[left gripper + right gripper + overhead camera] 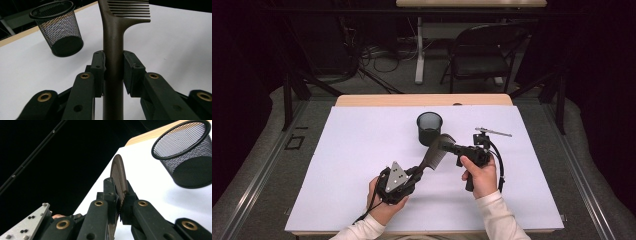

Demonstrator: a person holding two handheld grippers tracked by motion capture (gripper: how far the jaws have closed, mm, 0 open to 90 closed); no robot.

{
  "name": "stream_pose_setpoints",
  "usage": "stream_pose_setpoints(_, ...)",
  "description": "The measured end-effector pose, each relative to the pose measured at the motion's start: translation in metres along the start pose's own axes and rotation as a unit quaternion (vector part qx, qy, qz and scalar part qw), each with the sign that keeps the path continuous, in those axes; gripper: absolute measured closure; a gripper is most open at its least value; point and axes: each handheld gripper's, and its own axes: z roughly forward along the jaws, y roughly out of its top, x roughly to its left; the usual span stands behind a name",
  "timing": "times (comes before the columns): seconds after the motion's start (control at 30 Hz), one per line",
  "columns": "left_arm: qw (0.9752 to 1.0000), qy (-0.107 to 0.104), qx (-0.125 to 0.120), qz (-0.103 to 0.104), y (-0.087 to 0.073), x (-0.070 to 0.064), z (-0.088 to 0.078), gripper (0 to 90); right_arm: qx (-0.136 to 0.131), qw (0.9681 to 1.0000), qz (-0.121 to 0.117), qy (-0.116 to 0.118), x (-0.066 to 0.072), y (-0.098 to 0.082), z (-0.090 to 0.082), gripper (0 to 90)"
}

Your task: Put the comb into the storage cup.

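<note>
Item 1: comb (435, 153), dark brown, wide-toothed, long handle. Held in the air over the middle of the table (362, 165), slanting up from lower left to upper right, clear of the white sheet.

Item 2: left gripper (414, 172). Jaws closed on the comb's handle, pads (98, 67) pressed to both sides; a steadying hold, probably.

Item 3: right gripper (452, 146). Jaws shut tight on the toothed end, teeth sandwiched between the pads (110, 192). 2 grips at opp. ends suggest a handover, or a re-aim before dropping it in.

Item 4: mesh cup (429, 127), black, upright, mouth open, nr the far edge at centre, just beyond the comb's tip. Likely destination.

Item 5: folding chair (484, 52), beyond the far edge, on the floor.
</note>
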Motion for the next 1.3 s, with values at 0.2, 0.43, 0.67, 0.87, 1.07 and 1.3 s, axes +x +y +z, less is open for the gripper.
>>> stream_pose_setpoints(0.2,1.0000,-0.001,0.001,0.000,-0.0005,0.0000,0.0008,72.5,0.001,1.0000,0.003,0.002,-0.0009,-0.0003,-0.0002,86.7)
stream_pose_setpoints(0.43,1.0000,-0.001,0.002,0.000,-0.0012,0.0000,0.0014,72.5,0.003,1.0000,0.003,0.005,-0.0008,-0.0005,0.0002,86.8)
stream_pose_setpoints(0.67,1.0000,-0.003,0.002,-0.001,-0.0021,0.0003,0.0021,72.4,0.005,1.0000,0.004,0.005,-0.0008,-0.0006,0.0003,86.9)
stream_pose_setpoints(0.87,1.0000,-0.001,0.000,-0.004,-0.0027,-0.0001,0.0023,72.2,0.007,0.9999,0.003,0.008,-0.0011,-0.0005,0.0004,86.9)
stream_pose_setpoints(1.07,1.0000,-0.001,-0.001,-0.003,-0.0026,0.0002,0.0018,71.9,0.007,0.9999,0.004,0.012,-0.0015,-0.0002,0.0000,86.9)
stream_pose_setpoints(1.3,1.0000,0.001,-0.006,-0.006,-0.0022,0.0009,0.0007,69.5,0.006,0.9999,0.003,0.010,-0.0015,-0.0002,0.0001,86.9)
